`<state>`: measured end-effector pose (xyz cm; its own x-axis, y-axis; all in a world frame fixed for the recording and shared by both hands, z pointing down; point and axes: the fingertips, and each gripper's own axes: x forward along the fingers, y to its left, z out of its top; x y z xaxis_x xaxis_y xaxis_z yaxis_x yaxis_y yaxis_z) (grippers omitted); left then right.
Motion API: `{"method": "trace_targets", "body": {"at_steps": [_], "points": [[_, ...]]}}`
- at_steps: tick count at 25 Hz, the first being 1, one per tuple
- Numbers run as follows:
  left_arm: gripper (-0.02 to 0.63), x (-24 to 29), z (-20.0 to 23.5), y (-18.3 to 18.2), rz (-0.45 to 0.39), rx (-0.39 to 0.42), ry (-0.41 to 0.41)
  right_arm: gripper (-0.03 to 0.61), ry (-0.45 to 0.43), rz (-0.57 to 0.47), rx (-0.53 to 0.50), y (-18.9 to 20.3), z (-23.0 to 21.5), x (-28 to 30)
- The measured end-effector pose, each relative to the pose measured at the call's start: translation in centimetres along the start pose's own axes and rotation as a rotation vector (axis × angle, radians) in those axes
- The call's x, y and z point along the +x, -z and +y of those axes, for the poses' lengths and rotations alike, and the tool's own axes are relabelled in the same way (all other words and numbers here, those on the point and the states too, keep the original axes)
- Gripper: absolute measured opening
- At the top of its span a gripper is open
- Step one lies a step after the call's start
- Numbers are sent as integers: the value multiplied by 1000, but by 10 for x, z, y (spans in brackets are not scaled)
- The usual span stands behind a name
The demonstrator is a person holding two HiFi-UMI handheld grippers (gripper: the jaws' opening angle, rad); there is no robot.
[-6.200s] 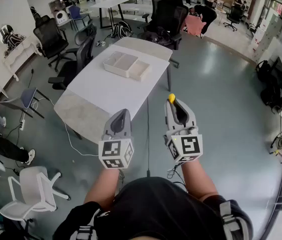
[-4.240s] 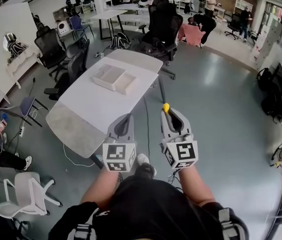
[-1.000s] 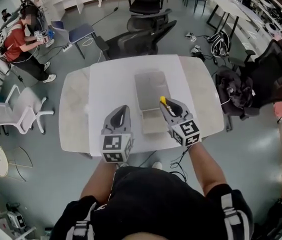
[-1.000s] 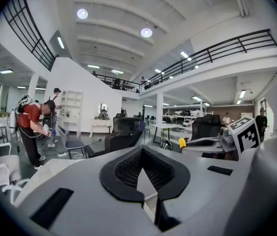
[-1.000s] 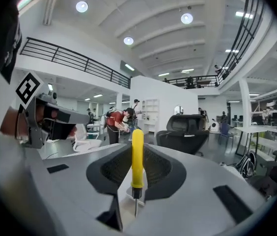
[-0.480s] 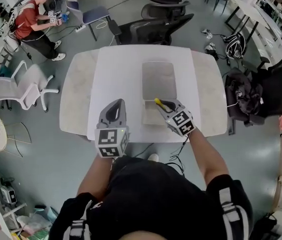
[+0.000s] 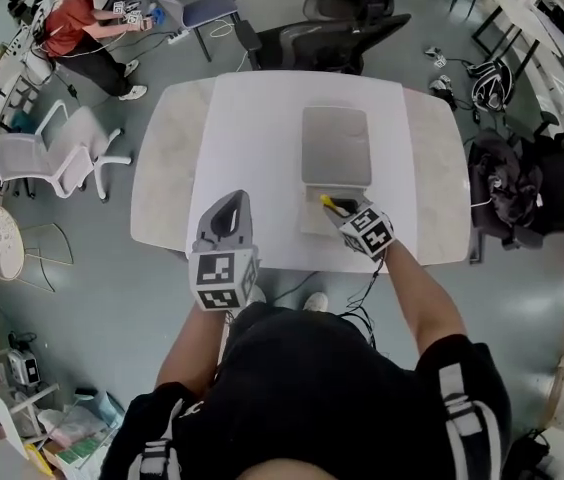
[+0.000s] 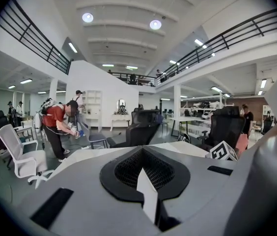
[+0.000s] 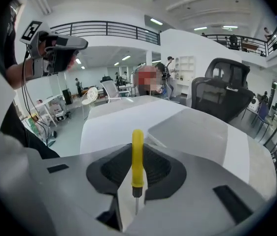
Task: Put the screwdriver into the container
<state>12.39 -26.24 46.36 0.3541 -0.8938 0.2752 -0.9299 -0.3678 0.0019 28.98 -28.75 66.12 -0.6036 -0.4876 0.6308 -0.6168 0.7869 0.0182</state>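
A pale two-part container (image 7: pixel 336 146) lies on the white table (image 7: pixel 252 138), right of its middle. My right gripper (image 7: pixel 334 208) hovers over the container's near compartment, shut on a yellow-handled screwdriver (image 7: pixel 328 204). In the right gripper view the screwdriver (image 9: pixel 137 156) stands between the jaws of the right gripper (image 9: pixel 136 193), handle pointing ahead toward the container (image 9: pixel 192 127). My left gripper (image 7: pixel 225 218) hangs above the table's near edge, left of the container. Seen in its own view, the left gripper (image 8: pixel 148 200) is shut with nothing in it.
Black office chairs (image 7: pixel 347 28) stand beyond the table's far side. A white chair (image 7: pixel 72 148) and a seated person (image 7: pixel 72 23) are at the far left. Dark bags (image 7: pixel 522 178) sit on the floor to the right. A cable (image 7: pixel 292 288) trails under the near edge.
The head view has drifted so the table sits a little farther up the frame. My right gripper has stayed over the container's near end with the screwdriver. The left gripper has barely moved.
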Motion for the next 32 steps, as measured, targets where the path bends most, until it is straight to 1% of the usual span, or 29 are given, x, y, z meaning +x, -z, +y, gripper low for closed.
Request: {"method": "trace_targets", "body": {"at_steps": [5, 11, 16, 19, 25, 29, 32], "points": [[6, -13, 11, 8, 1, -10, -14, 67, -14, 84, -14, 19, 9, 21], [6, -23, 28, 22, 18, -25, -26, 67, -18, 146, -11, 19, 9, 42], [6, -27, 37, 28, 32, -23, -27, 67, -39, 222, 31, 29, 3, 55], [6, -28, 42, 29, 37, -27, -31, 67, -46, 248, 46, 32, -1, 62], [6, -27, 49, 34, 57, -23, -26, 67, -56, 352, 80, 45, -5, 77], [6, -26, 53, 36, 54, -6, -18, 67, -79, 420, 74, 50, -3, 84], [6, -26, 55, 37, 54, -5, -15, 67, -80, 459, 70, 54, -3, 86]]}}
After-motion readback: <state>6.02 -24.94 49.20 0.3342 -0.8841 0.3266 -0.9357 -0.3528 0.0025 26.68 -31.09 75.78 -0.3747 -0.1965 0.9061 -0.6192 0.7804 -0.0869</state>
